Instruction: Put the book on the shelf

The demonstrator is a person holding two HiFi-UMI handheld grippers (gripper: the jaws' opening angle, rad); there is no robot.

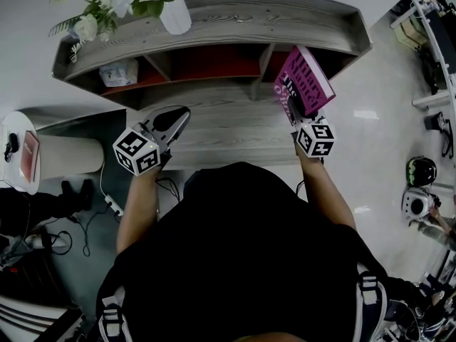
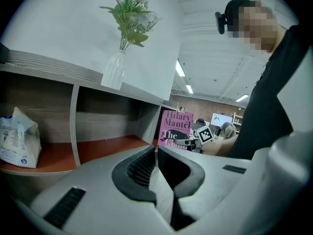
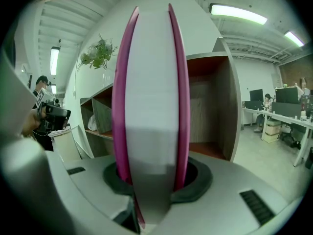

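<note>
A magenta book (image 1: 305,80) with large cover lettering is held upright and tilted in front of the shelf's right compartment (image 1: 335,59). My right gripper (image 1: 291,109) is shut on its lower edge. In the right gripper view the book (image 3: 149,102) stands between the jaws with its white page edge facing me, and the open compartment (image 3: 210,116) lies just behind it. My left gripper (image 1: 181,117) hovers over the lower wooden board, shut and holding nothing. In the left gripper view its pads (image 2: 146,163) meet, and the book (image 2: 174,128) shows far right.
The grey wooden shelf (image 1: 235,20) has orange-red inner floors and upright dividers. A white vase of flowers (image 1: 174,13) stands on its top. A tissue pack (image 1: 117,72) sits in the left compartment. A small round side table (image 1: 18,184) is at my left.
</note>
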